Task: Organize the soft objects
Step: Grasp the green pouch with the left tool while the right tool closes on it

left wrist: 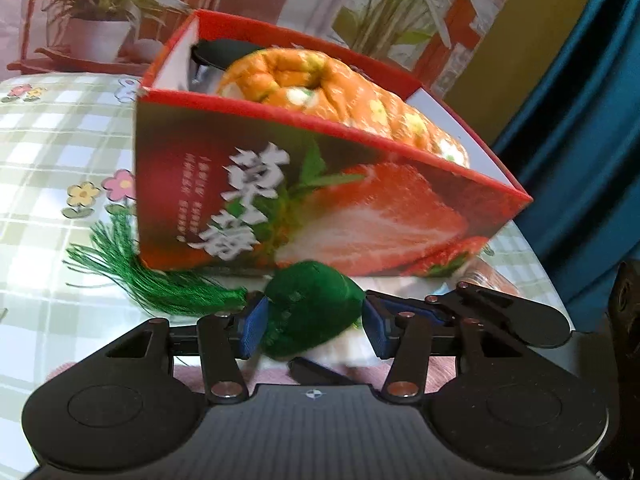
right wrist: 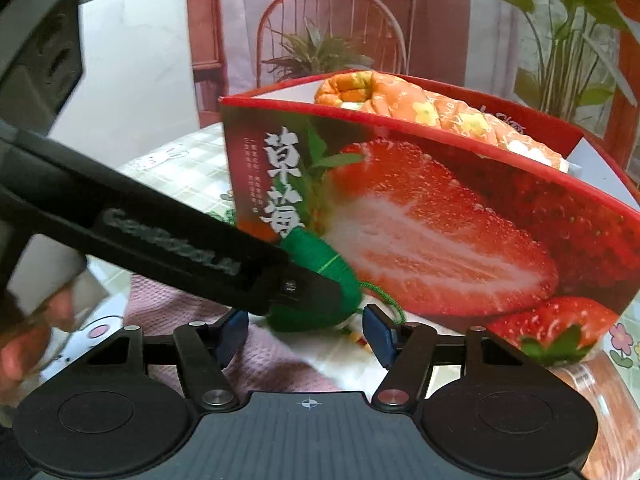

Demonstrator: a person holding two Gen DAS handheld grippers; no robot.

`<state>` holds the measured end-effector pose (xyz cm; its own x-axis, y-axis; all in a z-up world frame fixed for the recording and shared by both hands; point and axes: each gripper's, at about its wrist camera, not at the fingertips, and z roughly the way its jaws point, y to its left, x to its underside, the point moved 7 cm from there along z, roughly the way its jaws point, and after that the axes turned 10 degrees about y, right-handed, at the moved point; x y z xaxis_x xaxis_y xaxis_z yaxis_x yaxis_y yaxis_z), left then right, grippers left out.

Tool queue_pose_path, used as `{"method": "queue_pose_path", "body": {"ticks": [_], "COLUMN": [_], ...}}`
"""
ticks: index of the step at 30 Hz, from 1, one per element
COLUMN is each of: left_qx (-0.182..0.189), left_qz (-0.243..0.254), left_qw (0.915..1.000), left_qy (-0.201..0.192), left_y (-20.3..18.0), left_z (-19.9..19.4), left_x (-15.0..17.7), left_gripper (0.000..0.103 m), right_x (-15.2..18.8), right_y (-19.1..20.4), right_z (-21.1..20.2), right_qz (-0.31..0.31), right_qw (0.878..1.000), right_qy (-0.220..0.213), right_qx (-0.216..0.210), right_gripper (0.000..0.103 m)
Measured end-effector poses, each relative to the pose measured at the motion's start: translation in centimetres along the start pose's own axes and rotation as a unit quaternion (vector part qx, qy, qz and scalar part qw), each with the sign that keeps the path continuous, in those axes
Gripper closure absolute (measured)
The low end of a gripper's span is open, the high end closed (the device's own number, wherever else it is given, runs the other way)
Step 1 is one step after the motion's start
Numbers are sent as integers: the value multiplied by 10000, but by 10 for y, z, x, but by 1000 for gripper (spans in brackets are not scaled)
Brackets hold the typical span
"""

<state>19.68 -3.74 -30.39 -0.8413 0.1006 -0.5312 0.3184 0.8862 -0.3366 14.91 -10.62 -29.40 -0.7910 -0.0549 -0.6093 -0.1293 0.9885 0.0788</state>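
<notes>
Right now the table (left wrist: 48, 152), in its checked flower cloth, is spreading out beyond both sets of jaws. Sitting on it, just ahead of the jaws in either view, is the red strawberry box (left wrist: 320, 208), and the orange roll (left wrist: 320, 84) is lying inside it, poking above the rim. Under the jaws a pink towel (right wrist: 168, 304) is lying on the cloth.

Down to the left gripper (left wrist: 314, 322): its jaws are standing at about half width, with the green pouch (left wrist: 312, 312) sitting between the blue pads. The left pad is touching the pouch; whether the right pad is pressing on it, I cannot tell. The pouch's green tassel (left wrist: 132, 276) is fanning out to the left of those jaws, by the box's foot.

Over to the right gripper (right wrist: 306, 334): its jaws are standing half open and gripping nothing. The pouch is lying just ahead of them, against the box's front, with the left gripper's black body crossing over it from the left.
</notes>
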Motion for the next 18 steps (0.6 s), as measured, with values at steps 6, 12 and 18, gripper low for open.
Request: {"method": "queue_pose_path", "body": {"ticks": [6,12,18], "left_qx": [45,154,139], "left_qz": [-47,6,142], "left_qw": [9999,9997,9986], "left_qy": [-107,-186,-495], "left_y": [8,5,-8], "left_z": [-1,3,-21], "left_x": [-8,-13,-23], "left_gripper": [48,48,48], "right_x": [-8,-13,-21], "right_y": [-2,3,3], "right_z": [15,19,-3], "right_qz": [-36,87,213], "right_qw": [9999,9999,9989], "right_qy": [99,10,-369], "right_qx": [18,-116,-179], "right_gripper": [46,59,61]}}
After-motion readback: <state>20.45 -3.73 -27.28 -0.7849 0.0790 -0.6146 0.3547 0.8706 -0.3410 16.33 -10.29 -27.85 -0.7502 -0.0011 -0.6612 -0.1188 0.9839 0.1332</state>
